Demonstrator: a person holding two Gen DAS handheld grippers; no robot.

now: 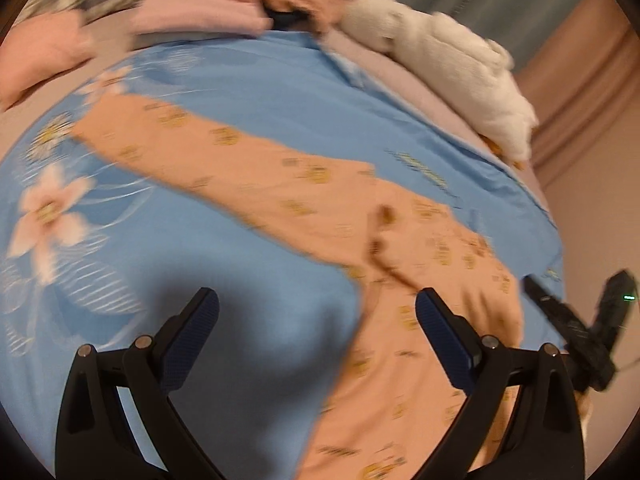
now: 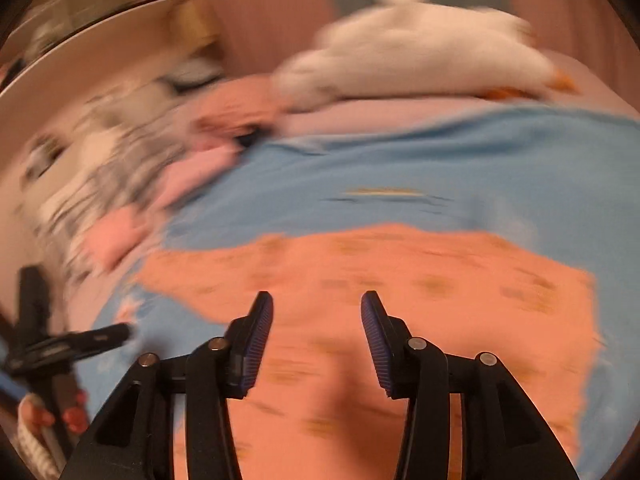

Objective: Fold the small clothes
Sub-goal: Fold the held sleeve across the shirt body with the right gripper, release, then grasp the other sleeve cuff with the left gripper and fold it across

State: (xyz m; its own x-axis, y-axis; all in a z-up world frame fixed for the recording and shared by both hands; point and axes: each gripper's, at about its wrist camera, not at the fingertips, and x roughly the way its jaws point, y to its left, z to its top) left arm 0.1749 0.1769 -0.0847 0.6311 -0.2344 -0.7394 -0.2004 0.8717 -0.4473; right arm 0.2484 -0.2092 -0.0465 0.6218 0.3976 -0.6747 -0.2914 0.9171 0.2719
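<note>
Left tongs [image 1: 316,308] wide apart, empty, above the blue sheet [image 1: 256,92]; orange garment [image 1: 320,216] spread flat beneath and ahead of them. Right tongs [image 2: 317,312] partly parted, nothing between, over the same garment. Beyond it: pink clothes [image 1: 200,12], white plush [image 2: 420,44]. Frames blurred.

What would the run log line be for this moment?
garment: orange printed garment spread on blue sheet | left gripper: open, empty | right gripper: open, empty
</note>
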